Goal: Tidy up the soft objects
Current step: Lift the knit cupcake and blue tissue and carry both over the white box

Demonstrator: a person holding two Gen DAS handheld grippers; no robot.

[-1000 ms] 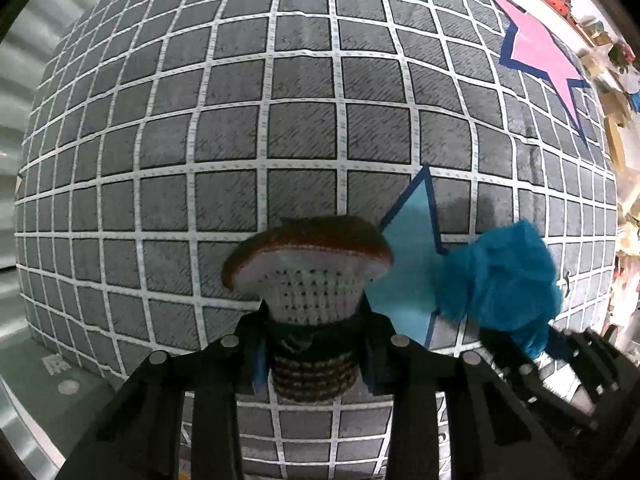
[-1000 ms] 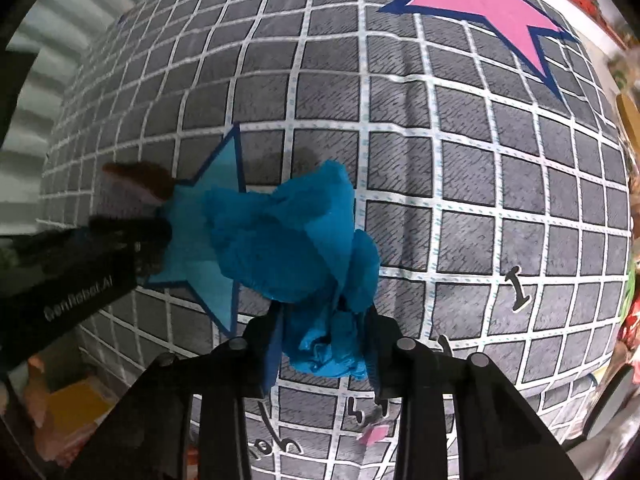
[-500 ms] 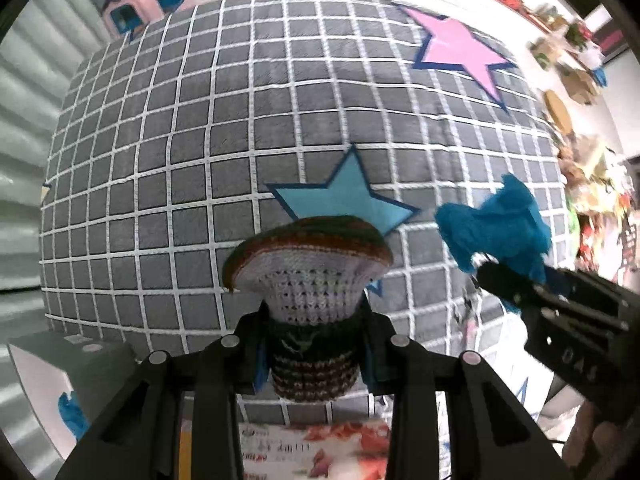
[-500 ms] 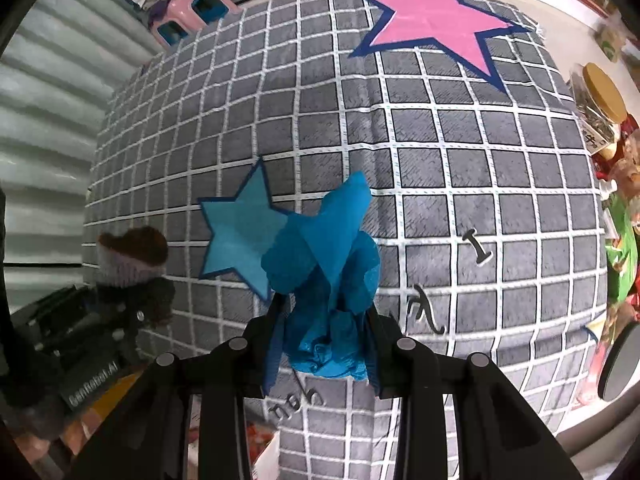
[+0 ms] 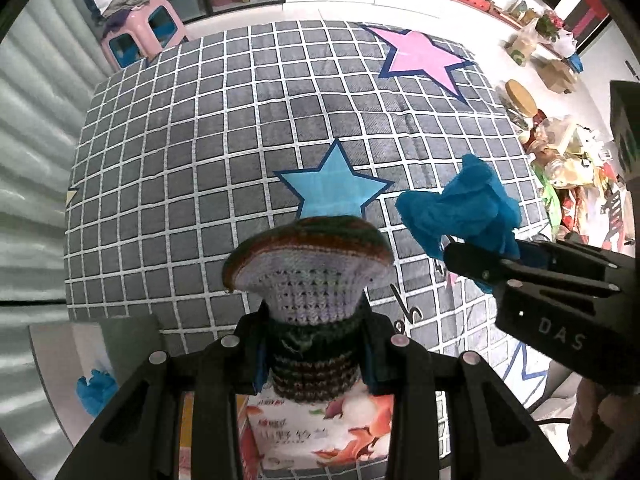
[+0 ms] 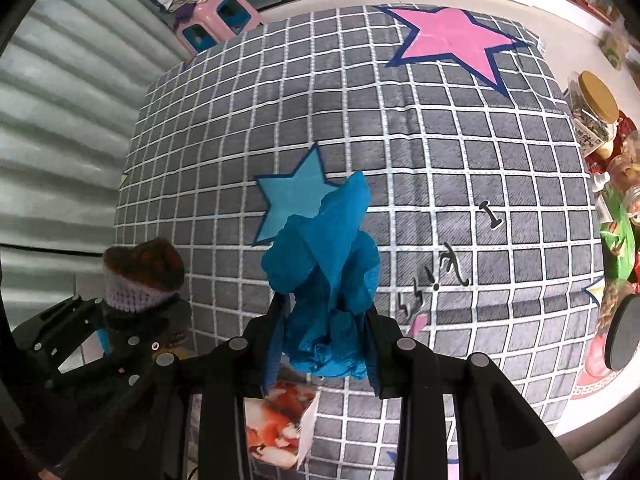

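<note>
My left tongs (image 5: 312, 354) pinch a knitted hat (image 5: 306, 276) and my right tongs (image 6: 324, 344) clamp crumpled blue cloth (image 6: 326, 256), both lifted clear of the checked bed (image 5: 200, 160) for carrying, I judge.

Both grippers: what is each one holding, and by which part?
Left gripper clamps the knitted mushroom by its dark striped stem. Right gripper pinches the blue cloth at its bunched lower end.

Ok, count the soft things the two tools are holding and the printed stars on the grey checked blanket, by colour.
Blue crumpled cloth: 1
Brown-capped knitted mushroom: 1
Blue printed star: 1
Pink printed star: 1
Total: 4
</note>
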